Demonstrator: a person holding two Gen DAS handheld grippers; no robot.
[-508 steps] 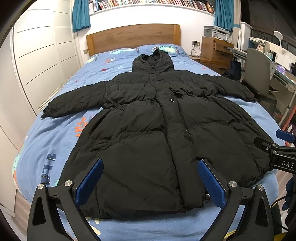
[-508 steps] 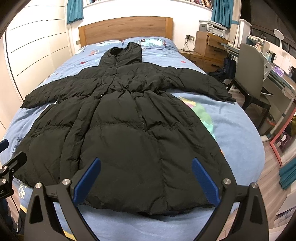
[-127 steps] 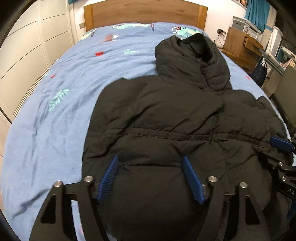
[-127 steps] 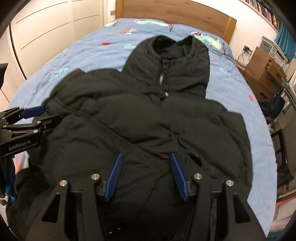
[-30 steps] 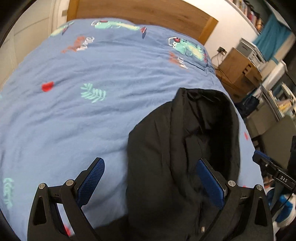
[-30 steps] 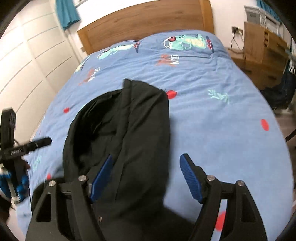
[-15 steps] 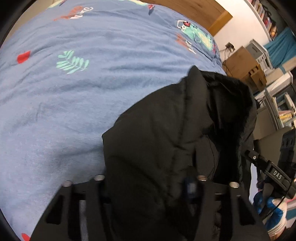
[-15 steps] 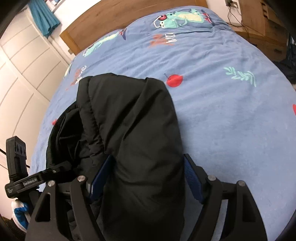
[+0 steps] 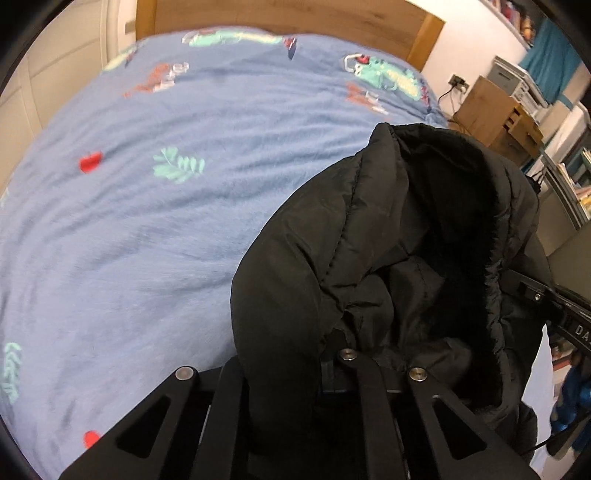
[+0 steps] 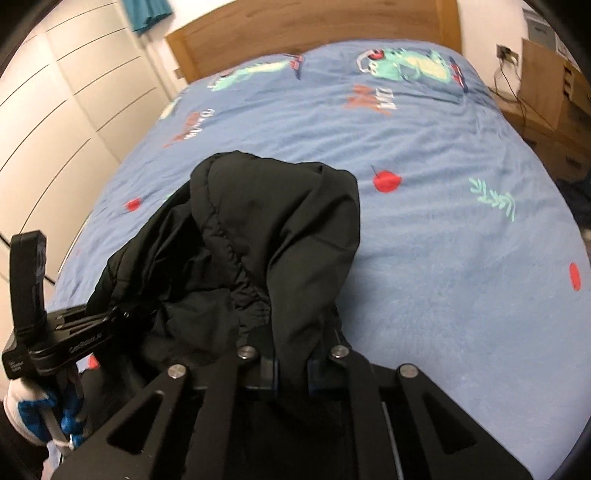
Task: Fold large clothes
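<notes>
Hood (image 9: pixel 369 229) of the black padded coat (image 10: pixel 266 229) is bunching above the blue printed bedspread (image 9: pixel 147 221), its left edge being pinched in the closed left gripper (image 9: pixel 295 373) and its right edge being clamped by the right gripper (image 10: pixel 291 369).

Open bedspread (image 9: pixel 155 236) beyond hood (image 10: pixel 280 225).

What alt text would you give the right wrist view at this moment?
The right tongs are shut on the hood of a black puffer coat, held above a blue patterned bedspread. The left tongs grip the hood's other side, with a wooden headboard behind.
</notes>
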